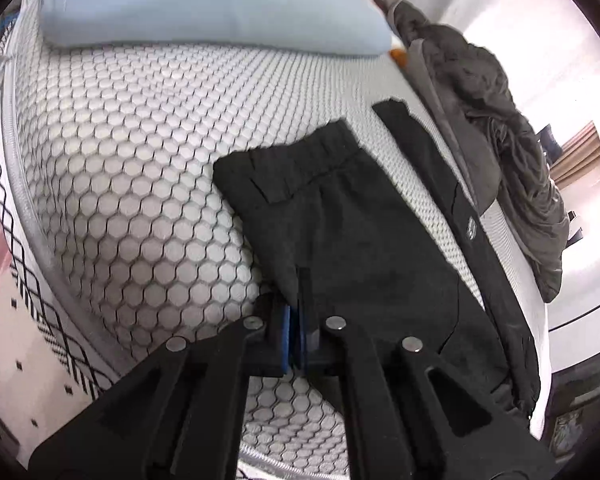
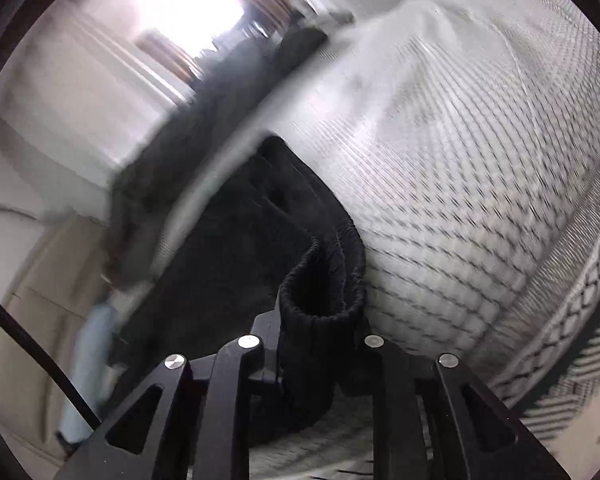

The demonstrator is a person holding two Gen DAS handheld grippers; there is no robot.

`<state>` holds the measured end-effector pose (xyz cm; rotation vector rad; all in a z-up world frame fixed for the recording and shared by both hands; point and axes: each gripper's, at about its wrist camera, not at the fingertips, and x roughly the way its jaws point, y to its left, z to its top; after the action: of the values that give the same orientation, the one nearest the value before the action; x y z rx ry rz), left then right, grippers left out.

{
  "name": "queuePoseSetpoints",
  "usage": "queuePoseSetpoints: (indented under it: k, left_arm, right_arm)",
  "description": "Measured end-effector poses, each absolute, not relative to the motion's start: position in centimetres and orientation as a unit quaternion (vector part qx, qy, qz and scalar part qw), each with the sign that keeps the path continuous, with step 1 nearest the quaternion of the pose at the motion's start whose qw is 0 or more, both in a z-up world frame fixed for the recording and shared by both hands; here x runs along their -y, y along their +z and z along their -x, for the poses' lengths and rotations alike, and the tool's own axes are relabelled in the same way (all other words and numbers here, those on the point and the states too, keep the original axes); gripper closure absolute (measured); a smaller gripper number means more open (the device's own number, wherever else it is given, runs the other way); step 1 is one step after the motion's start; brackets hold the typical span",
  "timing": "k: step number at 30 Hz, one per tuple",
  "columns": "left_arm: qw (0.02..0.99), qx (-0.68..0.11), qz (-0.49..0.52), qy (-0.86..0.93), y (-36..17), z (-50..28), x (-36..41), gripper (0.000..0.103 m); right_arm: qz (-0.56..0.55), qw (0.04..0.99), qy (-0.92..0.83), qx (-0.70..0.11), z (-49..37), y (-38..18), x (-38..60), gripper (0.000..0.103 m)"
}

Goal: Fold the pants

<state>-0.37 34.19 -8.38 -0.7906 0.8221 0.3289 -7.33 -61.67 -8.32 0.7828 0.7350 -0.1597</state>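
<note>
The black pants are laid out flat on the white honeycomb mattress, partly folded over, a leg stretched along the far edge. The ribbed elastic waistband is bunched up into a thick roll at the near edge.

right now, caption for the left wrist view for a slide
Left tool pinching the edge of black pants on a honeycomb-pattern mattress, blue pillow behind.
</note>
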Motion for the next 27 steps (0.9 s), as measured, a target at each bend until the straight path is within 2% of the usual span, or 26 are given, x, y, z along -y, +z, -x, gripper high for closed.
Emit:
queuePoseSetpoints:
  k: [1, 3, 4, 5, 6, 7, 9, 10, 11, 14, 18, 25, 27]
  left_arm:
    - [0.832, -0.388, 0.364, 0.159, -7.8, 0.6, -34.0, 0.101]
    - [0.840, -0.394, 0.330, 0.173, -6.3, 0.9, -33.3, 0.092]
    - [0.847, -0.393, 0.308, 0.183, -5.3, 1.2, -32.9, 0.087]
    - [0.852, -0.390, 0.294, 0.189, -4.6, 1.5, -32.7, 0.070]
    - [0.860, -0.381, 0.276, 0.196, -3.6, 1.9, -32.3, 0.051]
    - [0.868, -0.370, 0.262, 0.202, -2.6, 2.4, -32.0, 0.042]
    - [0.880, -0.353, 0.239, 0.209, -0.7, 3.1, -31.1, 0.010]
    - [0.885, -0.346, 0.233, 0.207, 0.0, 3.2, -30.8, 0.005]
    - [0.891, -0.338, 0.229, 0.200, 0.9, 3.4, -30.3, 0.001]
    - [0.909, -0.319, 0.222, 0.151, 3.2, 3.1, -28.5, 0.001]
    - [0.916, -0.320, 0.216, 0.106, 4.0, 0.3, -25.1, 0.001]
    - [0.913, -0.339, 0.224, 0.027, 0.9, -6.0, -18.2, 0.001]
    - [0.914, -0.345, 0.213, 0.011, -0.4, -7.5, -16.7, 0.001]
  right_arm:
    - [-0.370, 0.858, -0.070, -0.349, 7.4, -8.3, 61.7, 0.085]
    - [-0.343, 0.878, -0.076, -0.327, 8.9, -6.4, 61.6, 0.074]
    - [-0.307, 0.892, -0.101, -0.316, 9.5, -4.9, 61.4, 0.059]
    - [-0.286, 0.902, -0.114, -0.304, 10.0, -4.0, 61.3, 0.043]
    - [-0.268, 0.911, -0.119, -0.289, 10.5, -2.8, 61.3, 0.037]
    - [-0.260, 0.917, -0.117, -0.281, 10.8, -1.9, 61.3, 0.032]
    - [-0.251, 0.924, -0.101, -0.271, 10.9, 0.0, 61.6, 0.032]
    - [-0.248, 0.927, -0.086, -0.268, 10.4, 0.9, 61.5, 0.032]
    - [-0.245, 0.929, -0.064, -0.272, 9.7, 1.7, 61.4, 0.031]
    - [-0.243, 0.926, -0.011, -0.289, 6.2, 3.6, 61.1, 0.030]
    - [-0.243, 0.914, 0.033, -0.324, -2.6, 3.9, 60.2, 0.030]
    - [-0.208, 0.880, 0.002, -0.427, -18.3, -1.5, 61.7, 0.031]
    - [-0.206, 0.870, -0.020, -0.447, -20.9, -4.0, 62.5, 0.035]
